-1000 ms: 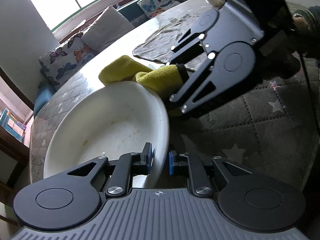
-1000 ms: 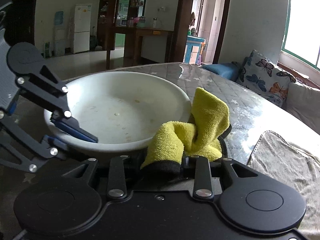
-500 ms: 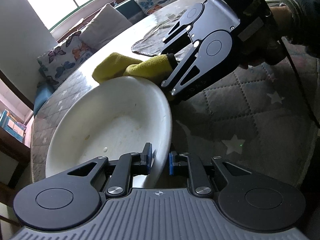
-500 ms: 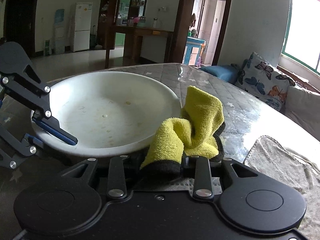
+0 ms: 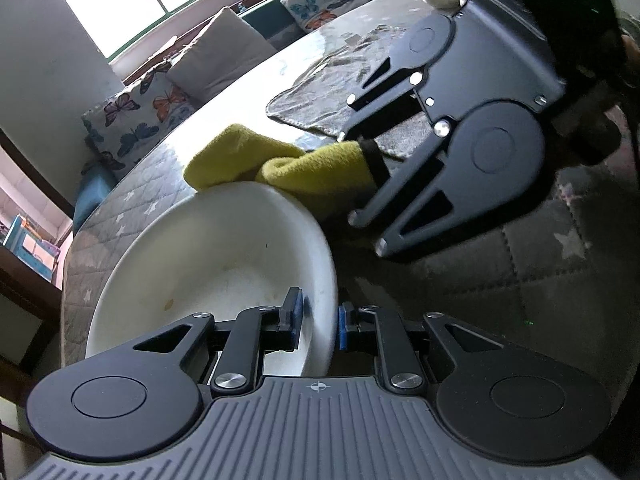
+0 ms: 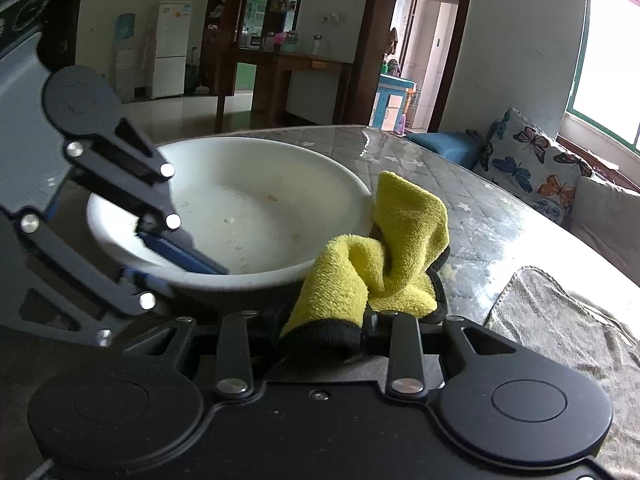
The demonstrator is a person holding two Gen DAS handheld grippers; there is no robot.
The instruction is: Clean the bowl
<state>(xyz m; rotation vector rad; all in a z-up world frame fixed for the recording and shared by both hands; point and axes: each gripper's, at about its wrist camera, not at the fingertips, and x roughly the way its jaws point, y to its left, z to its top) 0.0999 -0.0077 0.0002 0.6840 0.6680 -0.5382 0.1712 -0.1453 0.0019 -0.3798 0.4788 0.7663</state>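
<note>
Left gripper [image 5: 318,316] pinches the white bowl's [image 5: 208,264] rim between narrow fingers on the table [image 6: 480,216], right gripper [image 6: 322,330] clamps the yellow cloth [image 6: 384,248] just outside it, and a hard swipe could tip that thinly-held bowl.

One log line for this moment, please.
left tongs: shut on white bowl rim | right tongs: shut on yellow cloth | cloth outside bowl

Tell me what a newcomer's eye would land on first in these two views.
The bright yellow cloth, pinched in the right gripper, sits just outside the rim of the big white bowl. The left gripper clamps that bowl's near rim. A grey towel lies to the right.
</note>
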